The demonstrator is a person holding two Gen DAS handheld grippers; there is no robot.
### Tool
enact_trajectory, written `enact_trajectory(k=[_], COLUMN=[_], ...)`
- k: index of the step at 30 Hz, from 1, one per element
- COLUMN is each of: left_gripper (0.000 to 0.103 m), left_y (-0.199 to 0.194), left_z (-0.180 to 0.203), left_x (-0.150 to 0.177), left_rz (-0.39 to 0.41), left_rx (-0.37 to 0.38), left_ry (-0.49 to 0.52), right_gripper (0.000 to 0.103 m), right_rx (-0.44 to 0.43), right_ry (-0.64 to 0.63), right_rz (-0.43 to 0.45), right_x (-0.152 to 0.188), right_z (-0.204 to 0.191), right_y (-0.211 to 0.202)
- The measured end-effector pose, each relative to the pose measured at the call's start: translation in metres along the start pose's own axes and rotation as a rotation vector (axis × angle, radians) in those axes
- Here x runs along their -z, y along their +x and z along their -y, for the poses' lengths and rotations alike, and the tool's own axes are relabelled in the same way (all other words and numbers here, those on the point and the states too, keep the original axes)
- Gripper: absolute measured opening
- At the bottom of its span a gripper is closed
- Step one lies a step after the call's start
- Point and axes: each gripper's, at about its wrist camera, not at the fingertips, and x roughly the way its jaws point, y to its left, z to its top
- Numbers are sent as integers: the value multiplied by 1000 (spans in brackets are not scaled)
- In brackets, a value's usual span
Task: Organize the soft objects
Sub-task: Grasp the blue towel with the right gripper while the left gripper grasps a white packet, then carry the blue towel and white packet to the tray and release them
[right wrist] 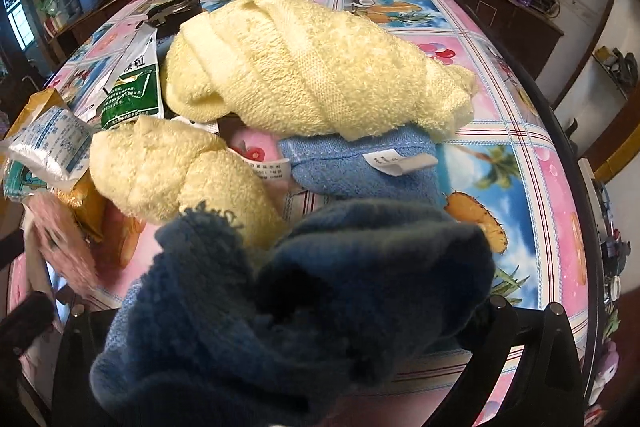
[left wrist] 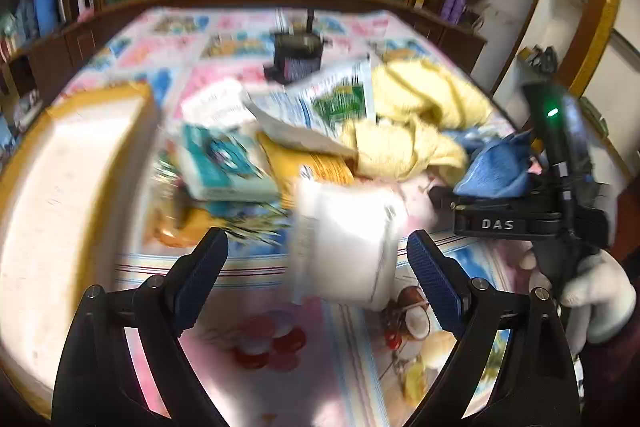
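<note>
1. Two hand-held grippers are in play over the counter (right wrist: 500, 163), which wears a pink and blue fruit-print cover.
2. Left hand-held gripper (left wrist: 318, 261): jaws spread wide, nothing between the pads, and a blurred white pack (left wrist: 344, 243) lies on the counter just ahead of the gap.
3. Right hand-held gripper (left wrist: 492, 213): seen from the left wrist it has a blue cloth (left wrist: 496, 169) bunched at its jaws; from its own camera that cloth (right wrist: 304, 311) fills the foreground and hides the fingertips, so it looks clamped on the cloth.
4. Landmark now: the big yellow towel (right wrist: 320, 67), rolled, lying mid-counter.
5. Just in front of the towel, touching its lower edge, sits a light blue towel (right wrist: 352, 163) with a white tag.
6. Left of the towel, a second, smaller yellow towel (right wrist: 168, 167), twisted up.
7. Further left of the towel: a green and white packet (right wrist: 132, 87), a silver sachet (right wrist: 52, 143), all heaped together.
8. Far left of the towel, in the left wrist view, a cardboard box (left wrist: 76, 187), badly blurred.
</note>
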Motion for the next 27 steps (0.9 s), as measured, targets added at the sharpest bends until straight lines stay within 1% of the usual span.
enact_trajectory(k=[2,3,4,7,13,16,21,23,25,27], left_gripper=[92,92,92,92,92,92,92,92,92,92], left_y=[-19,-26,-30,-29,-5,6,14,14,15,17], left_z=[-9,-12,-15,-16,-13,-9,-6,-8,-8,-7], left_x=[1,1,3,8,19,20,23,22,20,16], left_rz=[52,72,75,10,-78,-99,-116,-115,-112,-107], left_rx=[17,13,3,22,69,90,95,101,100,96], left_ry=[6,19,32,70,39,44,44,36,34,42], right_gripper=[103,103,103,103,103,102,102,102,102,102], right_rx=[-3,-5,-7,-15,-29,-117,-260,-323,-353,-346], right_ry=[-6,-9,-14,-27,-34,7,33,66,92,99], right_rz=[3,5,6,5,-13,7,15,48,83,116], right_x=[3,4,6,10,15,21,26,27,27,29], right_z=[1,2,3,6,12,22,34,41,48,52], right_y=[-3,-4,-5,-8,-12,-23,-37,-48,-61,-72])
